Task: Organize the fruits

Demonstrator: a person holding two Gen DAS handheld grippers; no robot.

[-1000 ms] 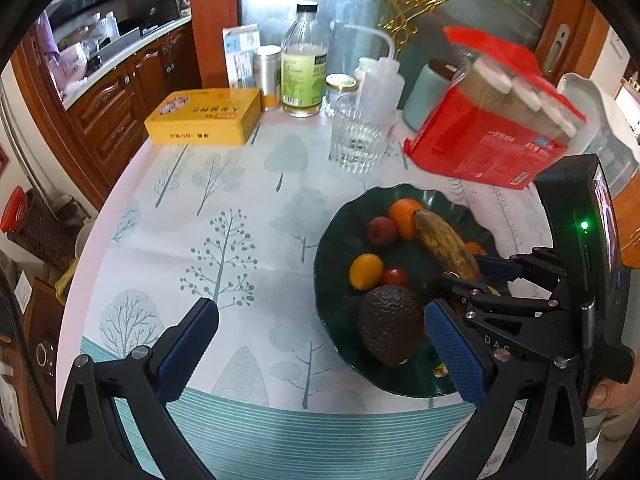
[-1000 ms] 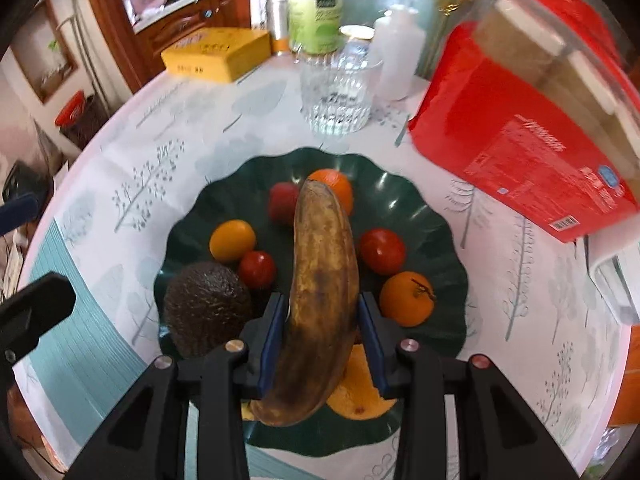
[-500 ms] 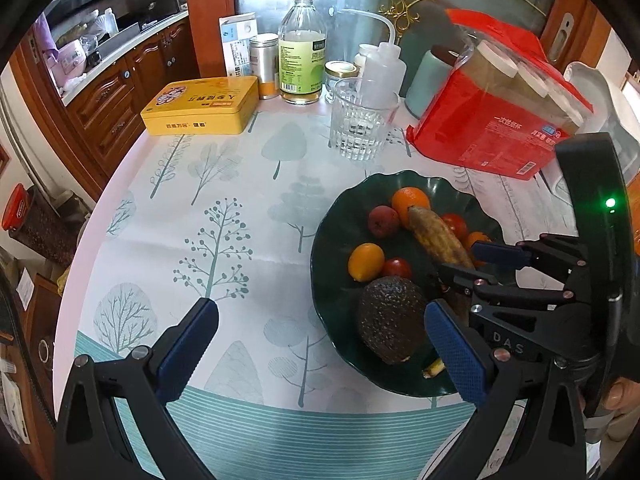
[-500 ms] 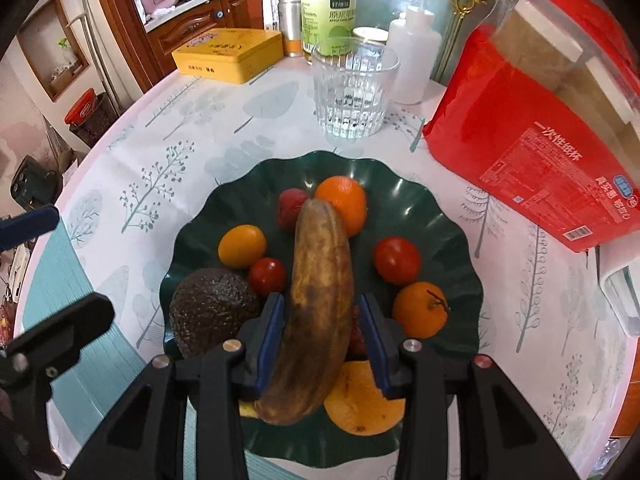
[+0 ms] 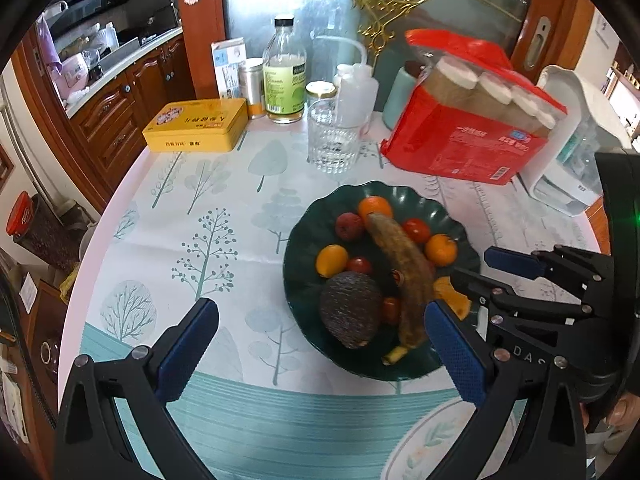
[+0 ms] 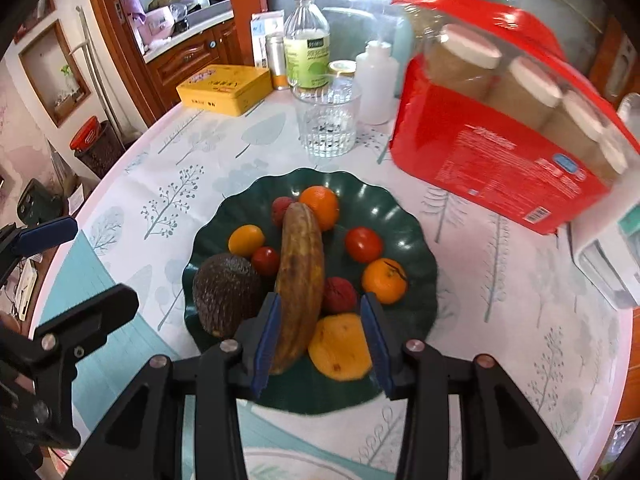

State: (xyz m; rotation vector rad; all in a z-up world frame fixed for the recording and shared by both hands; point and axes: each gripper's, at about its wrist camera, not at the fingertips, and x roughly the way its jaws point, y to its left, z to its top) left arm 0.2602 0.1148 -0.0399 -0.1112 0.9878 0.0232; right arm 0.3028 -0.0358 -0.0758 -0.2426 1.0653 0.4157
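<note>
Left wrist view. Left gripper (image 5: 320, 344) spread wide, grasping nothing, hovering over the worktop (image 5: 192, 216) at the 7 o'clock side of the green plate (image 5: 296, 280). Banana (image 5: 404, 276) lying on the plate from 12 to 6 o'clock, its lower end partly masked by the right-hand blue pad. Avocado (image 5: 350, 310) at 7 o'clock on the plate, touching the banana's side or just beside it; cannot tell which. Orange slice (image 5: 450, 300) half hidden behind the right gripper (image 5: 476, 268), which enters from 3 o'clock. Second plate at the 5 o'clock frame edge cut off.

Right wrist view. Right gripper (image 6: 320, 332) released, jaws parted: left pad against the banana (image 6: 300, 280), right pad clear of it, over the orange slice (image 6: 340, 346). Near rim of the plate (image 6: 416, 216) hidden behind the gripper frame. Red pack (image 6: 500, 152) at 2 o'clock blurred, lettering unreadable.

Against half a second earlier: pads then clamped on both sides of the banana, now opened; banana resting among the fruit on the plate. Left gripper unchanged.
</note>
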